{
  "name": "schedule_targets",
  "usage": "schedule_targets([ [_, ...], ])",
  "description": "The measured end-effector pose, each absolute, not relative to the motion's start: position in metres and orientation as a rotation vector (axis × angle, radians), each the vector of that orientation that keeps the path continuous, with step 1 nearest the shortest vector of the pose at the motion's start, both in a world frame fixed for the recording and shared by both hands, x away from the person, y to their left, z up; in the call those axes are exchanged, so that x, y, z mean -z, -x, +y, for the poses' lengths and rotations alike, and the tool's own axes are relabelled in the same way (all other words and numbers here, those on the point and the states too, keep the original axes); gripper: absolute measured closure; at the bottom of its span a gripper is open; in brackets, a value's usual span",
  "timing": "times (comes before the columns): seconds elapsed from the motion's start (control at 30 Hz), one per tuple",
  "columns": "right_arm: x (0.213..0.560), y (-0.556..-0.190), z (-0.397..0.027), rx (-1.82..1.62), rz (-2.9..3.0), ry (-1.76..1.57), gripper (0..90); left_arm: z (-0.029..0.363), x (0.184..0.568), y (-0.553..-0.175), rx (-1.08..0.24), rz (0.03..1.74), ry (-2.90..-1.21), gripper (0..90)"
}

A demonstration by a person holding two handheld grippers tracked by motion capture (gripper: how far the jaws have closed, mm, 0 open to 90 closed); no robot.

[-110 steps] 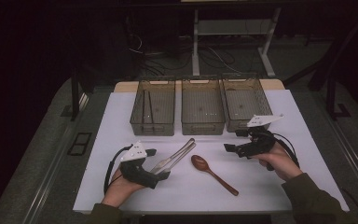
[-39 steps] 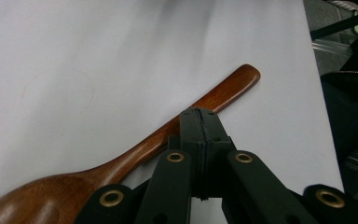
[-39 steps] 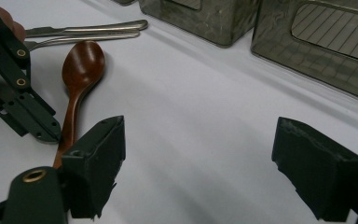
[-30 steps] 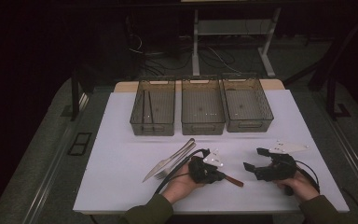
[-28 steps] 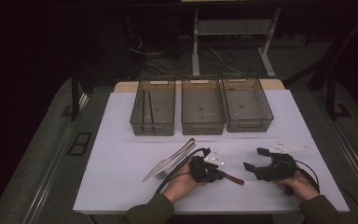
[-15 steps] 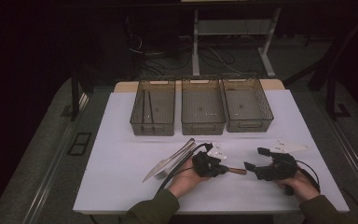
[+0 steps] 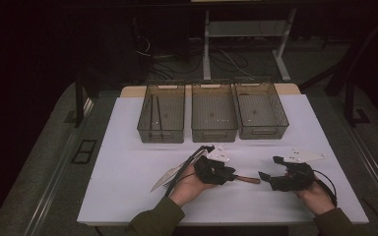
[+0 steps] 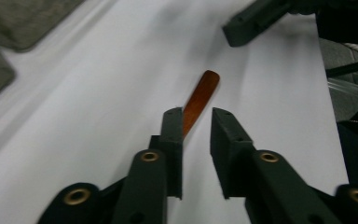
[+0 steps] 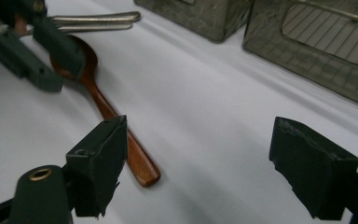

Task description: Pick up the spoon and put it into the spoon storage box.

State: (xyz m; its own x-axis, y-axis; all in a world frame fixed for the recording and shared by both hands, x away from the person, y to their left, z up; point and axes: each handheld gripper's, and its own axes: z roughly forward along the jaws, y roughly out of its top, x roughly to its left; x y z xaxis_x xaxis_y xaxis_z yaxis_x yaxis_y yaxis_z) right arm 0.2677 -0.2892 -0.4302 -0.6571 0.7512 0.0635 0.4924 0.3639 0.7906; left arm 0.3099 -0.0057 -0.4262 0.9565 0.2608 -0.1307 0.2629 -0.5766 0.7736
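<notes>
White table [image 7: 128, 147]: three mesh baskets [image 7: 213, 110], metal tongs [image 7: 170, 173], wooden spoon [image 9: 103, 105]. Left gripper [image 8: 196, 122] jaws, just opening, straddle the spoon handle without pinching. Right gripper [image 9: 200, 158] jaws spread wide, empty.

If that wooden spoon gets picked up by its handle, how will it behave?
The wooden spoon is probably stiff and light. Its smooth, glossy handle may slip between the jaws, and its rounded bowl might let it rock or pivot when nudged.

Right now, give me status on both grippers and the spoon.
Left gripper jaws just opening, straddling the spoon, no grip. Right gripper open by the handle end. Spoon flat on the table. Tongs lie beside it, nothing blocking.
</notes>
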Motion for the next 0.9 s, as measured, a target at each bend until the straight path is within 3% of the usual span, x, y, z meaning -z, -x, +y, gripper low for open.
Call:
schedule_targets([
  [0.4,0.434,-0.258,-0.296,-1.292,2.339,-1.065,18.7,0.026,0.419,-0.328,-0.068,0.454,-2.167,44.3],
  [0.63,0.435,-0.261,-0.298,-1.28,2.35,-1.059,18.7,0.037,0.427,-0.342,-0.061,0.499,-2.209,38.2],
  [0.9,0.435,-0.261,-0.299,-1.275,2.36,-1.054,17.5,0.039,0.432,-0.344,-0.025,0.527,-2.248,37.2],
])
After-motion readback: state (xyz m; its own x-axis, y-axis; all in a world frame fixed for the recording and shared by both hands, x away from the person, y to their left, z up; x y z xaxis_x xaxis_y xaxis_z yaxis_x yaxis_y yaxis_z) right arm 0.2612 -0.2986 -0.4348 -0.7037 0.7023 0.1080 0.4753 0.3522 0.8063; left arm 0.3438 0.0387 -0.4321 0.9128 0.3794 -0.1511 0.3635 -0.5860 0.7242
